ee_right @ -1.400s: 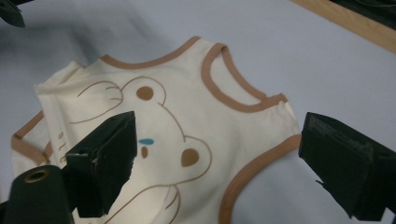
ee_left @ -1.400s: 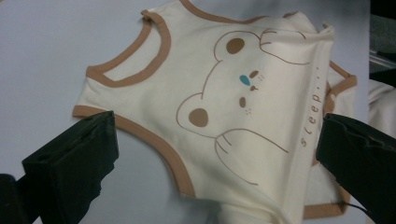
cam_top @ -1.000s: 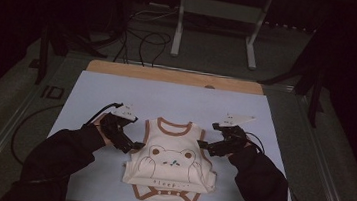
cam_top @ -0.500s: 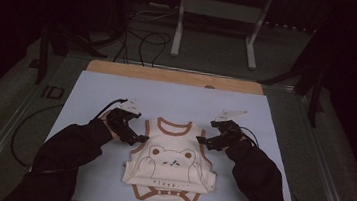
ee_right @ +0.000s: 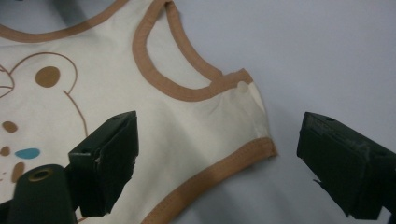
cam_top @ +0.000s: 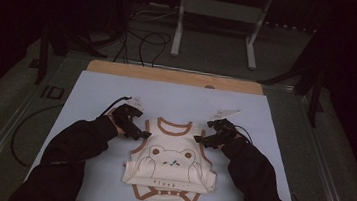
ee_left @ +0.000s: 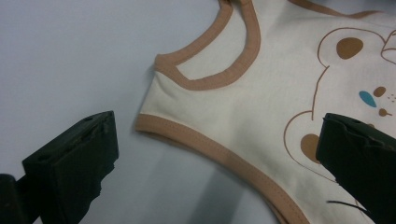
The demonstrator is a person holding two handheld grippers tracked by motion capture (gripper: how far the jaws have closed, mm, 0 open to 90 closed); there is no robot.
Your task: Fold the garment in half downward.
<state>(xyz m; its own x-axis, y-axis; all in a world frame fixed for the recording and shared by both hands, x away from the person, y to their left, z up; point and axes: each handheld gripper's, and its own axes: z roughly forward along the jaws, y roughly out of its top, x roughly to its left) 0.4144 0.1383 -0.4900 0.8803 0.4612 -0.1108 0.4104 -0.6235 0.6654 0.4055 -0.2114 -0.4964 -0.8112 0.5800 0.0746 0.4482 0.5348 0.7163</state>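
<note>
A cream baby bodysuit (cam_top: pixel 172 160) with a bear print lies flat on the pale blue mat (cam_top: pixel 92 91). The left gripper (cam_top: pixel 143 135) and right gripper (cam_top: pixel 198 139) hover at its shoulders, jaws spread wide, grasping nothing

left tool (ee_left: pixel 219 154): jaws wide apart | straddling bodysuit (ee_left: pixel 261 107) shoulder corner | on pale blue mat (ee_left: pixel 70 56)

cream bear-print baby bodysuit (cam_top: pixel 172 162) lies flat on the mat.
</note>
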